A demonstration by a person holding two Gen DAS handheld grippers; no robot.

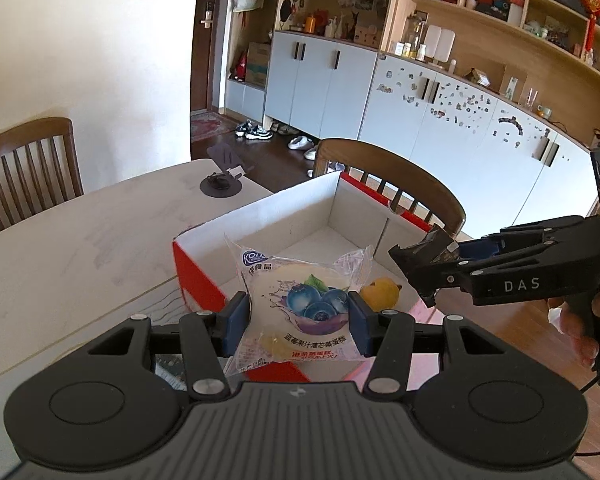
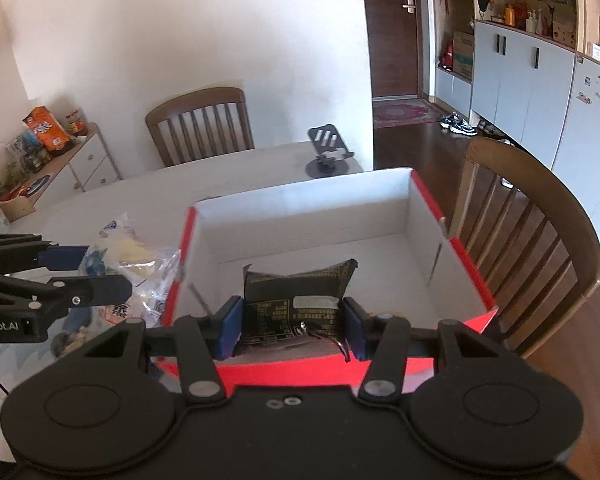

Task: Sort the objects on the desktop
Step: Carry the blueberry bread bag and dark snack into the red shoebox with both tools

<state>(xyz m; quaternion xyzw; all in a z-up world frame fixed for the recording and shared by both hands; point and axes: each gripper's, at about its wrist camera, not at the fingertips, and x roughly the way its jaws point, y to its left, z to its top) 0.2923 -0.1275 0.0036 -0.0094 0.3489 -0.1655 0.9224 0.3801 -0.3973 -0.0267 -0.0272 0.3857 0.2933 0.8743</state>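
Note:
My left gripper [image 1: 298,324] is shut on a clear-wrapped blueberry cake packet [image 1: 300,304] and holds it above the near left corner of a red box with a white inside [image 1: 284,216]. A yellow lemon-like fruit [image 1: 379,294] lies in the box. My right gripper [image 2: 292,326] is shut on a black snack packet [image 2: 296,296] and holds it over the box's [image 2: 307,200] near edge. The right gripper [image 1: 431,264] shows in the left view at right, above the box. The left gripper [image 2: 84,276] with its cake packet [image 2: 140,268] shows at left in the right view.
The box stands on a pale table [image 1: 80,240]. A dark phone stand [image 1: 222,184] sits at the table's far edge. Wooden chairs stand behind the table [image 1: 32,164] and beside the box [image 1: 399,184]. Cabinets and shelves line the far wall.

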